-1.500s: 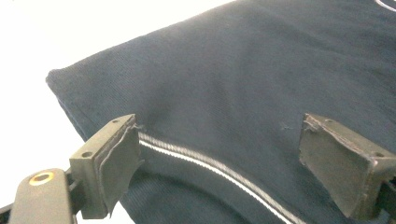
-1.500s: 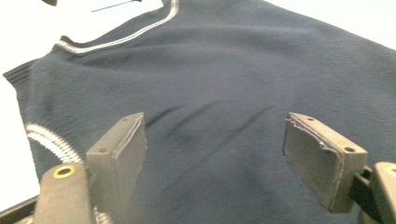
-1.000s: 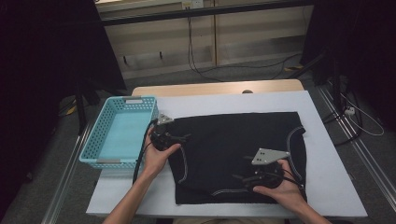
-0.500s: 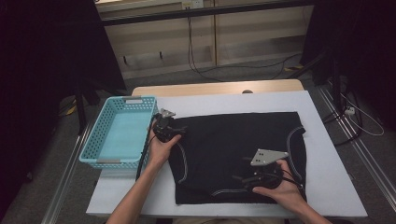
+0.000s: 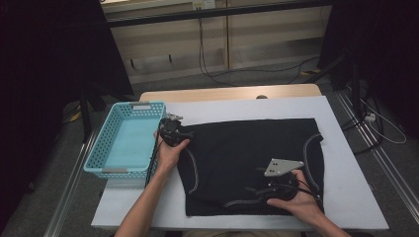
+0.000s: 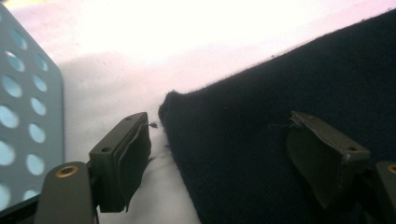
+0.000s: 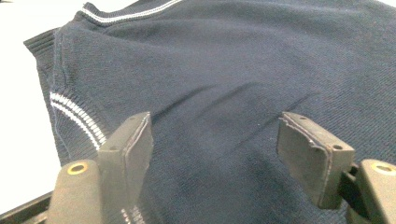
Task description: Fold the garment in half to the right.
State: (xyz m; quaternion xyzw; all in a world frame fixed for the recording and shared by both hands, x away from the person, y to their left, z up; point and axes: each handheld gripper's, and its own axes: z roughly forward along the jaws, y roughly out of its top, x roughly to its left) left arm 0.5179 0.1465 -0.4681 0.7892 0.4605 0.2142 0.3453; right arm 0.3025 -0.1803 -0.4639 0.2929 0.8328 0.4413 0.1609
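We have a dark knitted vest [image 5: 247,163] lying flat on the white worktop [image 5: 346,197], and we think it is spread out like this so it can be folded. Our left gripper [image 6: 219,154] is at the vest's far left corner. Its fingers [image 6: 126,158] are apart and have just been opening a little; one finger sits on the bare worktop and the other over the cloth, so the vest's edge lies between them, but they do not press on it. Our right gripper [image 7: 224,149] rests over the near part of the vest, close to an edge with white stripes [image 7: 74,116]. Its fingers [image 7: 308,154] are apart too, with cloth flat under them and nothing pinched. We judge both hands are getting ready to take hold of the vest. Just beside the left fingers stands a blue basket [image 5: 123,143] with holes in its wall. It is close, so the left hand has little room on that side. Nothing else lies on the vest.
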